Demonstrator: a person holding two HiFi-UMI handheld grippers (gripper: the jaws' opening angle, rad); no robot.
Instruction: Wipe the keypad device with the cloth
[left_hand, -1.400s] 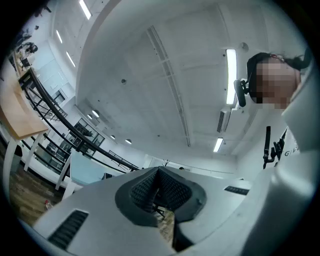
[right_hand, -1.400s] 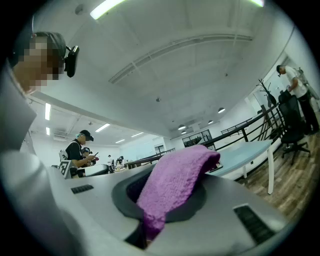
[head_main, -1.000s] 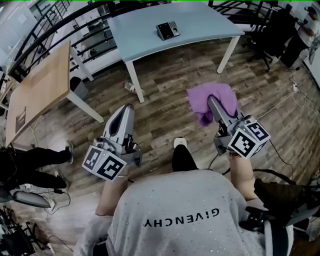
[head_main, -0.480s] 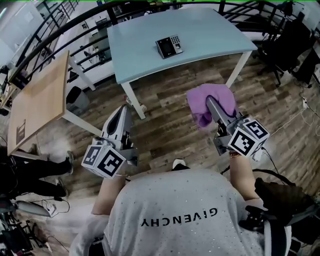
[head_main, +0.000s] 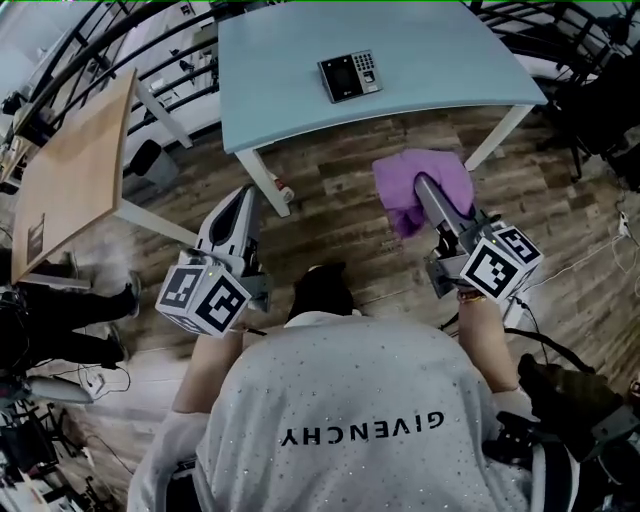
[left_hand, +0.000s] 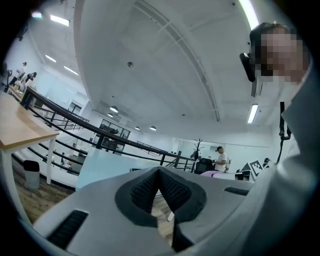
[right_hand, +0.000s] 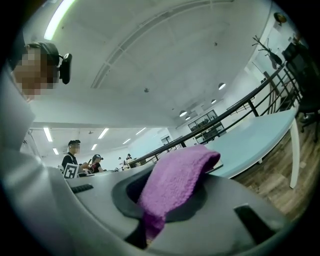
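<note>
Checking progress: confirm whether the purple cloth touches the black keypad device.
No, the purple cloth hangs in the right gripper, off the black keypad device.

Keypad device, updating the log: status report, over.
Right gripper shut on purple cloth. Left gripper shut, empty. Keypad device on light blue table, untouched; both grippers short of the table, over floor.

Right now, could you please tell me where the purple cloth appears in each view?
Head view: right of centre, purple cloth pinched by the right gripper, just below the light blue table.
Left gripper view: small purple patch right of centre, probably the purple cloth.
Right gripper view: centre, purple cloth clamped between the jaws.
Shared landmark: that light blue table, in all three.
</note>
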